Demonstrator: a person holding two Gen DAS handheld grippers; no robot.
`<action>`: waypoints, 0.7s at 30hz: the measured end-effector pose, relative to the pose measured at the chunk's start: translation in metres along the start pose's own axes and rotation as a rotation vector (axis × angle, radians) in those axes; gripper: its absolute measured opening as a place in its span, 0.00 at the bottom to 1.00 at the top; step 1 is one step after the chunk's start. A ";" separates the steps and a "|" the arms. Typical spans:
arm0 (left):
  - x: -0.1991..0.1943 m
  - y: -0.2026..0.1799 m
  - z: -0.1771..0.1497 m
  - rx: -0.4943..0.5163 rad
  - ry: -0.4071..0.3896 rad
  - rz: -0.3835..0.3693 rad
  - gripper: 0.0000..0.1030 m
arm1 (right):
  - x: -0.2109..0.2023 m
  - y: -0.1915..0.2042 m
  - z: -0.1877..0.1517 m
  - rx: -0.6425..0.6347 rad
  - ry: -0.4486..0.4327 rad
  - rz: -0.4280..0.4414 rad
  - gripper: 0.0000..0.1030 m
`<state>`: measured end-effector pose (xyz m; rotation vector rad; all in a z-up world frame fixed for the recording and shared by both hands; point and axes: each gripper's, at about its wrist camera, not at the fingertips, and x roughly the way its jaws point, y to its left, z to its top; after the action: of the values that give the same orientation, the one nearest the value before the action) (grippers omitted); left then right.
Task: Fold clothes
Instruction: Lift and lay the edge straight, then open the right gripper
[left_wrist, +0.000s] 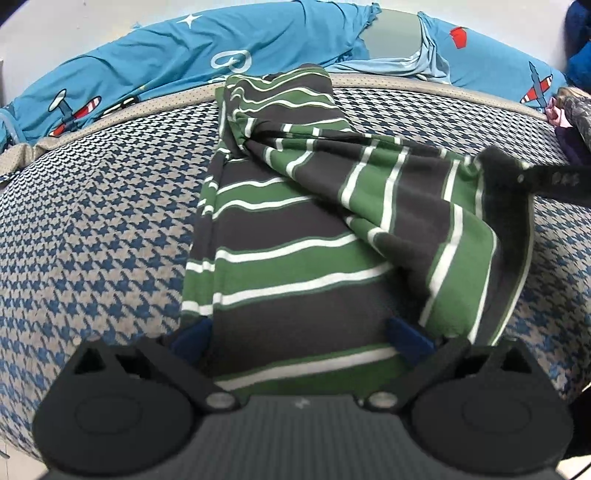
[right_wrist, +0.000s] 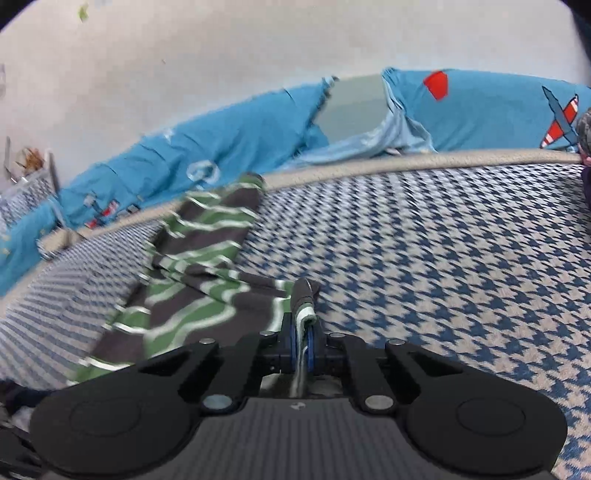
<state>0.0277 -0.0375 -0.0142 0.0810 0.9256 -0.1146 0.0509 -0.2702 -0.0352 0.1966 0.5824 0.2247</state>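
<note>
Tongs: right pinching striped garment hem, angled down.

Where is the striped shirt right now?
The striped shirt lies on the houndstooth bed cover, its right edge pinched in the right gripper.

**Bed: houndstooth cover, one garment on it**

Bed has a blue/beige houndstooth cover with beige piping along the far edge. Striped green/grey garment lies across the middle, right side lifted off. Blue airplane-print bedding bunched behind.
</note>
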 end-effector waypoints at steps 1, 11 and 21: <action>-0.002 0.002 0.000 -0.015 -0.004 0.006 1.00 | -0.006 0.004 0.002 0.001 -0.013 0.018 0.07; -0.019 0.060 0.010 -0.285 -0.051 0.092 1.00 | -0.052 0.057 0.006 -0.061 -0.090 0.170 0.07; -0.040 0.109 0.005 -0.477 -0.097 0.114 1.00 | -0.070 0.131 -0.013 -0.195 -0.077 0.344 0.07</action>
<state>0.0224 0.0723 0.0231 -0.3117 0.8288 0.2076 -0.0332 -0.1620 0.0229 0.1149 0.4443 0.6016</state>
